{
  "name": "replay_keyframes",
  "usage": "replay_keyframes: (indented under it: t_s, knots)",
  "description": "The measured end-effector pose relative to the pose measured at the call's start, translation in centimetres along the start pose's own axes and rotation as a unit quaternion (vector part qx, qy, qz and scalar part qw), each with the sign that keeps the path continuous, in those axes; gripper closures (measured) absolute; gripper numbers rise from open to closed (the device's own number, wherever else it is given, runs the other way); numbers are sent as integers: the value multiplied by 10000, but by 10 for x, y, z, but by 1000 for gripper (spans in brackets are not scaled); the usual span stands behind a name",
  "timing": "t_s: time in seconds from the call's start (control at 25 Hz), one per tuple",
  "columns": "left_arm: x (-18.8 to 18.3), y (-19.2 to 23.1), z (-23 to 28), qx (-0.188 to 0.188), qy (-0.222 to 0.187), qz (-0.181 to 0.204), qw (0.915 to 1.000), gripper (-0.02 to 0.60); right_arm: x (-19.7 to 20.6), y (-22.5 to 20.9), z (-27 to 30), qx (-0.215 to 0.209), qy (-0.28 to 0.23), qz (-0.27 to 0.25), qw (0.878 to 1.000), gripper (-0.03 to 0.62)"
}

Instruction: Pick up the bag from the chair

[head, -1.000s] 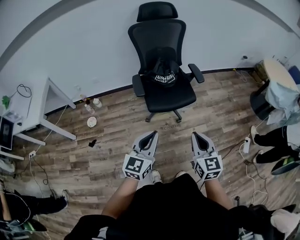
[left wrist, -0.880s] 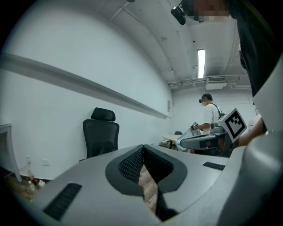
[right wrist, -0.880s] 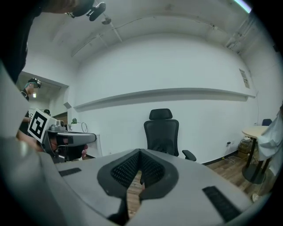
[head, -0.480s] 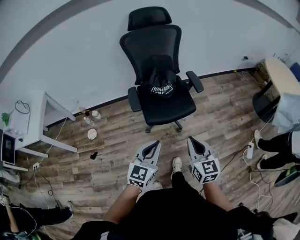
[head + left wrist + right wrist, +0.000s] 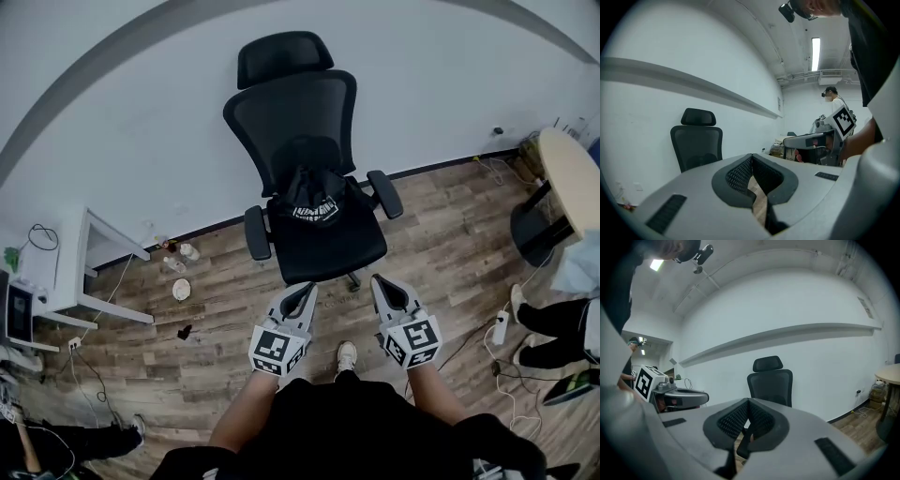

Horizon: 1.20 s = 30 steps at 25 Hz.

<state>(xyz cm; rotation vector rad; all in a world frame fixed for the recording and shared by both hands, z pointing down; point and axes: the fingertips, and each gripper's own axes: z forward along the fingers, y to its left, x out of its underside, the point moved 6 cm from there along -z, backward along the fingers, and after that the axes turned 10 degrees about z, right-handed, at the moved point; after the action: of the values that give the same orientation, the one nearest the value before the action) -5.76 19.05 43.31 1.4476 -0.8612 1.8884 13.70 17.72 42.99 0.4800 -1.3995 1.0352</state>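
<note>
A black bag (image 5: 312, 195) with white print lies on the seat of a black mesh office chair (image 5: 300, 112), leaning on the backrest. Both grippers are held low in front of me, short of the seat's front edge and apart from the bag. My left gripper (image 5: 307, 287) is shut with nothing in it, and my right gripper (image 5: 378, 279) is shut and empty too. The left gripper view shows its jaws (image 5: 751, 155) closed tip to tip, with the chair (image 5: 696, 145) beyond. In the right gripper view the chair (image 5: 771, 383) stands behind the closed jaws (image 5: 748, 401).
The chair stands against a white wall on a wooden floor. A white desk (image 5: 84, 272) is at the left, with bottles and small items (image 5: 183, 258) on the floor beside it. A round table (image 5: 572, 178), a seated person's legs (image 5: 553, 319) and floor cables (image 5: 497, 328) are at the right.
I have stepped closer to the chair, which now sits larger and nearer to the grippers. Both grippers stay shut and level in front of me.
</note>
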Motion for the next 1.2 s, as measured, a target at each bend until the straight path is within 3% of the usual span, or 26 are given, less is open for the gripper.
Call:
replay_keyframes:
  t_s: [0.4, 0.88, 1.2]
  knots:
    - [-5, 24, 47, -302, -65, -114, 9995, 558, -8, -43, 44, -103, 9, -59, 9999, 579]
    - [25, 144, 120, -651, 182, -430, 9968, 559, -24, -53, 195, -499, 343, -75, 9981, 579]
    - [43, 219, 161, -576, 462, -558, 9957, 559, -30, -81, 279, -210, 648, -9, 9977, 579]
